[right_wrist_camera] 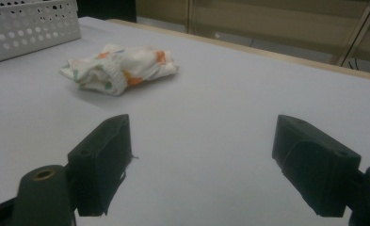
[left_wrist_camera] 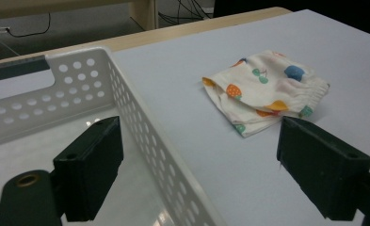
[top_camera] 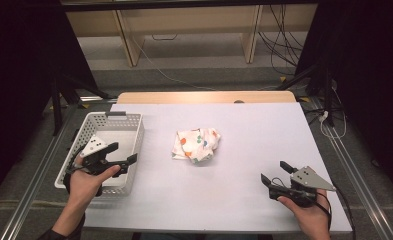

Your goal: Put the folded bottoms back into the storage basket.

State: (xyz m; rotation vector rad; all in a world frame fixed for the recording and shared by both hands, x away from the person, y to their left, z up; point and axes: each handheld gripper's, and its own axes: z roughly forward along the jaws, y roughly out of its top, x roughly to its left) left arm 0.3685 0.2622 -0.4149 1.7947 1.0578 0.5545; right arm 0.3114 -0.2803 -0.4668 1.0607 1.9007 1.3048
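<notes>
the left tool (left_wrist_camera: 199,174) is hovering with its jaws spread wide, one jaw over the inside of the white basket (left_wrist_camera: 140,113) and the other over the bare desk (left_wrist_camera: 211,61), straddling the basket's perforated side wall. the right tool (right_wrist_camera: 199,165) is likewise waiting with its jaws apart and nothing between them, low over the desk's near right part. in the high view the left tool (top_camera: 118,156) is sitting above the basket (top_camera: 134,145) at the desk's left side, and the right tool (top_camera: 275,172) is being held well apart from it, near the front right corner.

the crumpled cloth (top_camera: 196,144) is lying near the middle of the desk (top_camera: 254,125), between the two tools and touching neither. it looks like a small printed garment (left_wrist_camera: 267,89) with a gathered elastic hem, so it is probably light, soft and limp, likely to sag and unfold when lifted. a bunched fold or the thicker gathered hem (right_wrist_camera: 119,66) seems the surest place to pinch, since a single flat layer could slip.

open room is lying all around the cloth, with bare surface on every side. the basket wall is the nearest obstacle for the left tool, which would need to clear that rim before swinging toward the cloth. the desk's front and right edges are lying close to the right hand (top_camera: 311,215).
</notes>
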